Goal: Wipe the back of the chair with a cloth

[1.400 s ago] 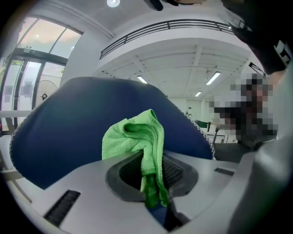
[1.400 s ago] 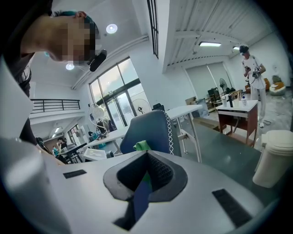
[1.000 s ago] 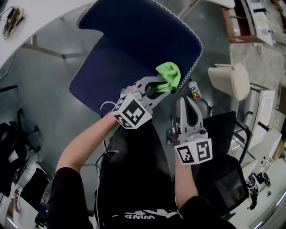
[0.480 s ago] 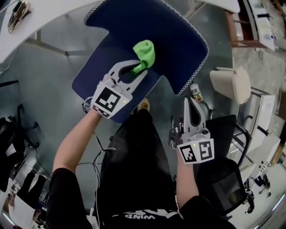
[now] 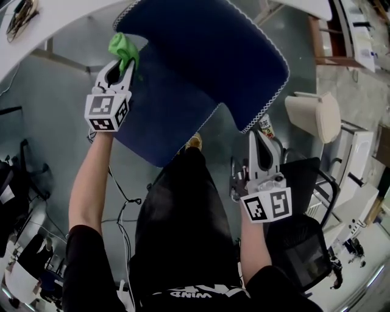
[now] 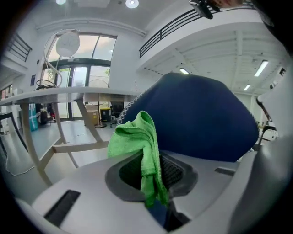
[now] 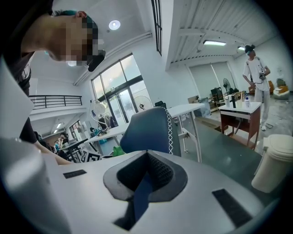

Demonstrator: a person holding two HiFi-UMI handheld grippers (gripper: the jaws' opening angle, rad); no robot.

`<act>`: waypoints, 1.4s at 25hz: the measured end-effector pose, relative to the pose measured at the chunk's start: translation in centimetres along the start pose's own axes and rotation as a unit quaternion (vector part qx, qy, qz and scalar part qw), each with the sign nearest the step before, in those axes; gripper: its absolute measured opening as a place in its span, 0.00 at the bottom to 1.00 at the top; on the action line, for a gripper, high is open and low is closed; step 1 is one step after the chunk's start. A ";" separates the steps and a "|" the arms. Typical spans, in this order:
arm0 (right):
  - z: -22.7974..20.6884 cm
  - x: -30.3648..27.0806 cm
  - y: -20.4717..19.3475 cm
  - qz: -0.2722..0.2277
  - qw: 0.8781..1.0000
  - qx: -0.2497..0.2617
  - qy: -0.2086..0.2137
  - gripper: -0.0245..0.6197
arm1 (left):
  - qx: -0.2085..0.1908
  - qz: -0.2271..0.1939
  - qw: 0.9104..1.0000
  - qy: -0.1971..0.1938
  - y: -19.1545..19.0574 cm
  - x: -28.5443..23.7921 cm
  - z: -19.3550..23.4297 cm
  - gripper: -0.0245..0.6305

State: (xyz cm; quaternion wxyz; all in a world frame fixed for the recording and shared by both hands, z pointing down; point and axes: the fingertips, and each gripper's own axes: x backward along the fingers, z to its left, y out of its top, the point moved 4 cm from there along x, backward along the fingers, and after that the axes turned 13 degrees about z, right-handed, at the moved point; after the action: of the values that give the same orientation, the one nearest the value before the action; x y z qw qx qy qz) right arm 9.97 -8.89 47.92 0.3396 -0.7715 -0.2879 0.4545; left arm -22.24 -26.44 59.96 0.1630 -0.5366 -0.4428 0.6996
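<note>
The biggest thing I see is the dark blue chair (image 5: 207,55). Its padded back has a white stitched rim, and it fills the top of the head view. A white surface (image 5: 67,15) curves behind it at the top left. A black mesh chair (image 5: 301,244) stands low on the right, near my right arm. A pale bin (image 5: 314,109) sits on the floor just past the blue chair's right edge.

My left tool (image 5: 120,64) is stretched out and up, at the left edge of the blue chair's back. Its two jaws are pinching the green cloth (image 5: 122,46). The cloth bunches up above the tips (it flops to one side in the left gripper view). It is right against the rim of the chair back, near the top left corner.

My right tool (image 5: 257,141) hangs off to the right, away from the blue chair. Its jaws are pressed together with nothing between them.

A small bottle (image 5: 265,125) stands on the floor just beside its tip.
</note>
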 end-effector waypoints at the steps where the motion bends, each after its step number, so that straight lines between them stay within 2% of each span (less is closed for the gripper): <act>1: 0.0 -0.2 0.1 0.001 1.000 0.000 0.000 0.03 | 0.008 0.007 1.000 0.011 -0.4 -0.5 1.0 0.14; 5: 0.0 -0.9 0.2 0.008 1.000 -0.001 0.002 0.03 | 0.036 0.032 0.998 0.036 -1.7 -2.8 3.3 0.14; 10: -0.2 -1.7 0.1 0.014 1.000 -0.003 0.002 0.03 | 0.044 0.054 0.997 0.043 -2.7 -5.9 3.3 0.14; 14: -0.6 -1.9 0.1 0.016 1.000 -0.002 -0.003 0.03 | 0.031 0.064 0.997 0.032 -2.9 -7.6 2.1 0.14; 20: -0.9 -1.8 -0.2 0.020 1.000 -0.010 -0.004 0.03 | -0.012 0.087 0.996 -0.017 -4.0 -9.3 -2.3 0.13; 23: -1.1 -1.8 -0.5 0.022 1.000 -0.014 -0.005 0.03 | -0.040 0.099 0.993 -0.045 -4.9 -10.1 -5.0 0.13; 27: -1.2 -1.8 -0.6 0.024 1.000 -0.015 -0.006 0.03 | -0.058 0.103 0.990 -0.077 -5.9 -9.9 -8.1 0.13; 35: -1.3 -1.9 -1.0 0.020 1.000 -0.021 -0.011 0.03 | -0.102 0.107 0.974 -0.169 -7.7 -8.8 -16.3 0.13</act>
State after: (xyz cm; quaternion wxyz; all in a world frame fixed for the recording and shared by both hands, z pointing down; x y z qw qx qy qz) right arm 10.25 -10.04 50.14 0.3113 -0.7789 -0.2857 0.4634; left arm -6.25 -21.08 70.87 -0.0454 -0.4684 -0.4734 0.7446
